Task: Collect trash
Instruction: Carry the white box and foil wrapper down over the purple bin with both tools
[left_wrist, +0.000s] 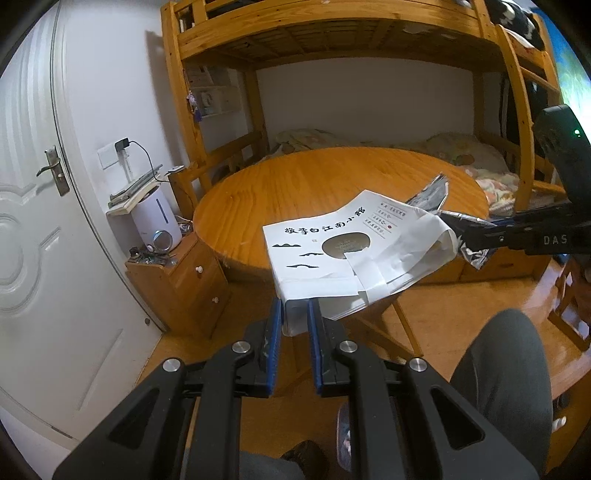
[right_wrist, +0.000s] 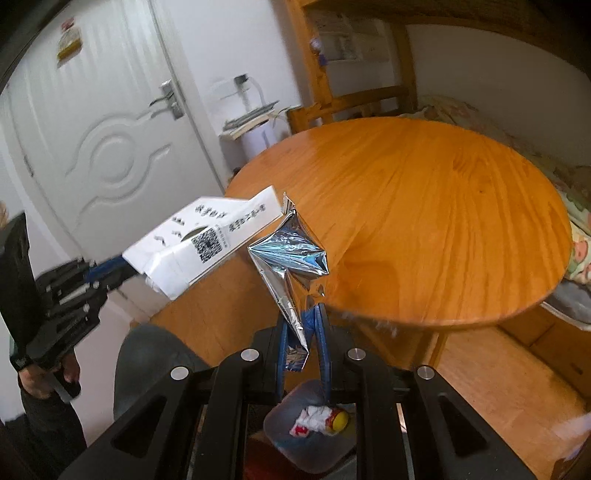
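Left tongs (left_wrist: 295, 317) grip bag (left_wrist: 332, 251); right (right_wrist: 303, 325), foil (right_wrist: 291, 254).

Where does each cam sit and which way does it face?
Left wrist: on the left tool, facing table and bunk bed; grips white paper bag; knee shows.
Right wrist: on the right tool, facing table and door; grips foil wrapper; bin below.
Shared: table, bag, wrapper, the opposite tool.

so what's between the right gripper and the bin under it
In the right wrist view nothing solid: the right gripper pinches the silver foil wrapper, and only open air separates it from the bin below.
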